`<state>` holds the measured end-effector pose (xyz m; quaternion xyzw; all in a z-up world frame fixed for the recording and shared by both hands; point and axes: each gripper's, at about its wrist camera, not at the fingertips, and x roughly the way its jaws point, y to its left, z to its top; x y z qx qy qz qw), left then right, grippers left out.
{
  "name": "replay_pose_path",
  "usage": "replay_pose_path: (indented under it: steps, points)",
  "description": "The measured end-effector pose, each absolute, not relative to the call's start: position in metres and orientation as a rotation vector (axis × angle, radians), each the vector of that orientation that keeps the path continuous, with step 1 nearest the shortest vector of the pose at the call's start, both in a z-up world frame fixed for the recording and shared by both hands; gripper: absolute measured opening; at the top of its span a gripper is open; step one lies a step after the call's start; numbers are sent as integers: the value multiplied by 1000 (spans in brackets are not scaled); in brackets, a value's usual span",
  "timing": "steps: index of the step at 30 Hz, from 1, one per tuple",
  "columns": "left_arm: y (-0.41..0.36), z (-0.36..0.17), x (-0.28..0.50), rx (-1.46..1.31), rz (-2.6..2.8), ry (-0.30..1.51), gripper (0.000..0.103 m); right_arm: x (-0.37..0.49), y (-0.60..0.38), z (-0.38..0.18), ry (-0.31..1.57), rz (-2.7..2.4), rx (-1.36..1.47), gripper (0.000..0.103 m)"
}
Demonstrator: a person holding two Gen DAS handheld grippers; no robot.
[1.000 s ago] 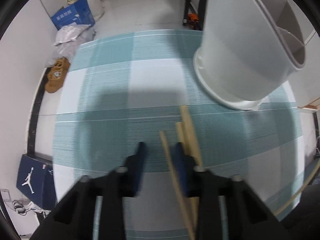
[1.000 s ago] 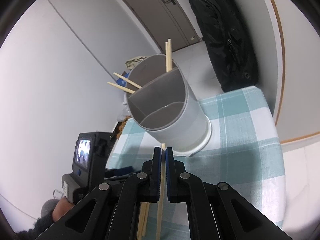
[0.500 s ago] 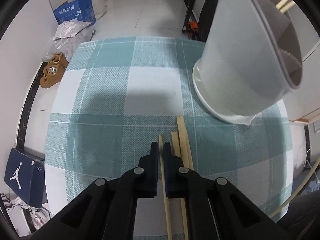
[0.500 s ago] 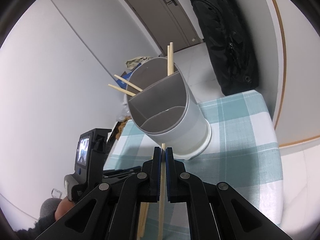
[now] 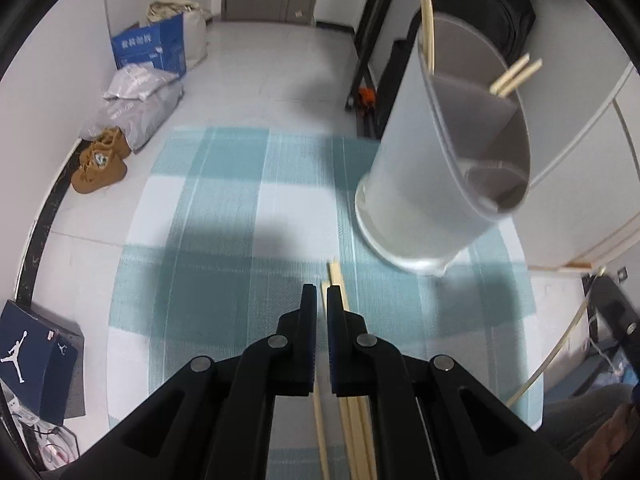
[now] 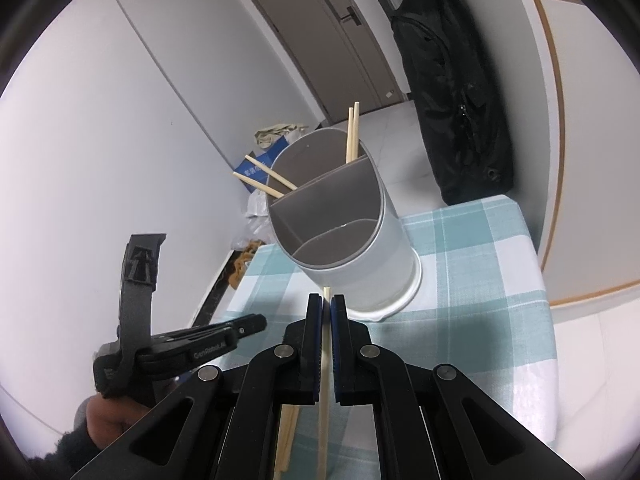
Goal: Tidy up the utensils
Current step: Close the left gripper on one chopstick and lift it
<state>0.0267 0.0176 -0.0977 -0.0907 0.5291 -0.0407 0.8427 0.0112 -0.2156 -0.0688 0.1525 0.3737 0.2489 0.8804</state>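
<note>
A grey divided utensil holder (image 5: 432, 200) (image 6: 360, 256) stands on the teal checked tablecloth (image 5: 224, 248), with chopsticks (image 6: 352, 132) leaning out of its back compartment. My left gripper (image 5: 320, 300) is shut on a single wooden chopstick (image 5: 320, 420), just above the cloth and short of the holder. Several loose chopsticks (image 5: 352, 420) lie under its right finger. My right gripper (image 6: 326, 304) is shut on another chopstick (image 6: 325, 392), its tip close to the holder's near rim. The left gripper (image 6: 192, 344) shows low at the left of the right wrist view.
The table's far and left edges drop to a tiled floor with brown shoes (image 5: 98, 166), a blue carton (image 5: 150, 46), grey bags (image 5: 136, 100) and a dark shoebox (image 5: 36, 360). A black bag (image 6: 452, 92) hangs by the wall behind the holder.
The left jaws closed on one chopstick from the pile, then rose and tipped back, so the holder's mouth now shows. The right gripper has barely moved.
</note>
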Motion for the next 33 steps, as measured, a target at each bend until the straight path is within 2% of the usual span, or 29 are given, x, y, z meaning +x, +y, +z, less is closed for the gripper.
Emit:
replay_pose_path:
  steps: [3, 5, 6, 12, 15, 32, 33]
  points:
    - [17, -120, 28, -212, -79, 1217, 2, 5, -215, -67, 774, 521, 319, 3]
    - [12, -131, 28, -191, -89, 1259, 11, 3, -213, -67, 771, 526, 309, 3]
    - [11, -133, 29, -177, -86, 1268, 20, 2, -212, -66, 769, 528, 304, 3]
    - [5, -143, 37, -125, -58, 1273, 29, 1, -211, -64, 749, 532, 287, 3]
    - [9, -142, 40, -99, -24, 1247, 40, 3, -213, -65, 754, 536, 298, 4]
    - [9, -148, 42, -6, 7, 1232, 37, 21, -224, -74, 810, 537, 369, 4]
    - [7, -147, 43, -8, 6, 1233, 33, 21, -223, -74, 814, 539, 369, 4]
